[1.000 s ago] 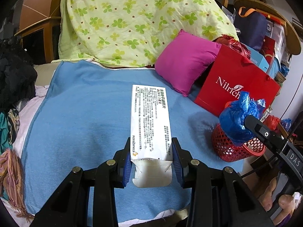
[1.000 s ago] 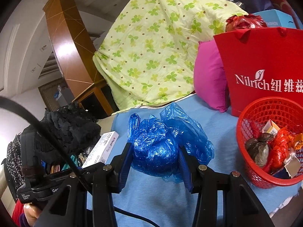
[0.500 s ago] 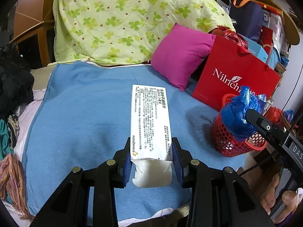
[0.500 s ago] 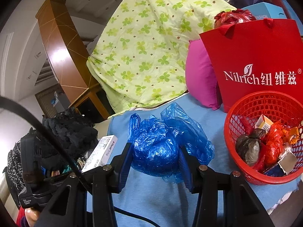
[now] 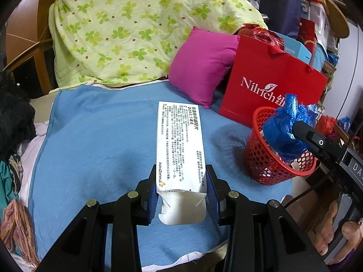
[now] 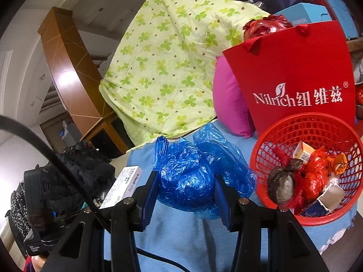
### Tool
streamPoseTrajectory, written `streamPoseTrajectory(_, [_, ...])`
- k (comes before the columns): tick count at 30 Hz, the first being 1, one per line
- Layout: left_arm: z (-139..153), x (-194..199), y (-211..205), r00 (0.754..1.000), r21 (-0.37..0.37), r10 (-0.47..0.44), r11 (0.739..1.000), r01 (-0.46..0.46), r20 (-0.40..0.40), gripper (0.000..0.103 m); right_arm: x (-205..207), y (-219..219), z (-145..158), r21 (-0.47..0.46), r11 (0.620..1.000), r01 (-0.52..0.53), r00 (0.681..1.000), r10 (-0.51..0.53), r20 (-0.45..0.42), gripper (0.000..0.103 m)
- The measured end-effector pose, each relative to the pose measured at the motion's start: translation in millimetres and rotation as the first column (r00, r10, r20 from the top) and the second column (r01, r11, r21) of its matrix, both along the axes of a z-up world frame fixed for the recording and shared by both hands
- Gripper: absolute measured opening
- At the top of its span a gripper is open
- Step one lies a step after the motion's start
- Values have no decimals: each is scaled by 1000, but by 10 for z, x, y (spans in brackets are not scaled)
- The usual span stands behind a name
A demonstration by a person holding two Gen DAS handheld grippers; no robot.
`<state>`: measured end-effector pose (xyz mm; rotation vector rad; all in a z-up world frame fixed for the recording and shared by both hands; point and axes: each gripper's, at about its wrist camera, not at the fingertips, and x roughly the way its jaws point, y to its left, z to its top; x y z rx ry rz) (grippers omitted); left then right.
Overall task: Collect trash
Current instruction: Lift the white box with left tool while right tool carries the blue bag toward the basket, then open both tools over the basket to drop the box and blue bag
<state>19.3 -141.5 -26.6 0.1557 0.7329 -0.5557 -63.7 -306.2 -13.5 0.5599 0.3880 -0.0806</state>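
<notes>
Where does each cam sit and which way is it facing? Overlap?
Left wrist: on the left gripper, tilted down over the blue cloth; holds the white carton; right gripper and hand at right.
Right wrist: on the right gripper, facing the red basket; holds the blue bag.
Shared: basket, bag, carton, red gift bag.

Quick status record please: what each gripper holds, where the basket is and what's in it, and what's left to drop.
left gripper: shut on white medicine box, held above the blue blanket
right gripper: shut on crumpled blue plastic bag
red basket: on the blanket, in front of the red paper bag, right of the blue bag in the right wrist view
basket contents: red wrappers, a dark knotted bag, small cartons
left to drop: both held items, neither in the basket yet
</notes>
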Motion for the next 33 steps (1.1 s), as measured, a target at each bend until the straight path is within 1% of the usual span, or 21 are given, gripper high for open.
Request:
streamPoseTrajectory(14, [81, -91, -392, 997, 33, -76, 997, 75, 25, 40, -218, -315, 23, 22, 997, 71, 997, -71, 19, 51])
streamPoseTrajectory(18, [113, -136, -607, 992, 45, -121, 992, 119, 41, 40, -334, -470, 43, 29, 993, 112, 993, -113, 27, 51])
streamPoseTrajectory(21, [135, -164, -789, 984, 35, -173, 985, 172, 39, 40, -471, -657, 29, 44, 986, 161, 986, -163, 30, 51])
streamPoseTrajectory(23, [154, -172, -967, 975, 23, -221, 975, 220, 28, 40, -544, -787, 1, 57, 979, 193, 980, -195, 27, 51])
streamPoseTrajectory(26, [169, -147, -1271, 955, -4, -298, 955, 298, -1, 40, -667, -997, -67, 97, 964, 249, 967, -252, 21, 52])
streamPoseTrajectory(28, [166, -132, -1452, 940, -15, -340, 940, 340, -13, 41, -723, -1151, -138, 135, 949, 286, 957, -290, 7, 52])
streamPoseTrajectory(29, [163, -119, -1559, 929, -29, -369, 929, 368, -23, 41, -735, -1204, -163, 147, 943, 298, 953, -302, 1, 52])
streamPoseTrajectory(31, [153, -96, -1716, 916, -49, -400, 916, 398, -34, 42, -782, -1359, -275, 188, 925, 331, 943, -333, -20, 53])
streamPoseTrajectory(33, [124, -40, -1904, 905, -64, -424, 905, 421, -46, 42, -757, -1485, -355, 209, 914, 346, 937, -346, -40, 54])
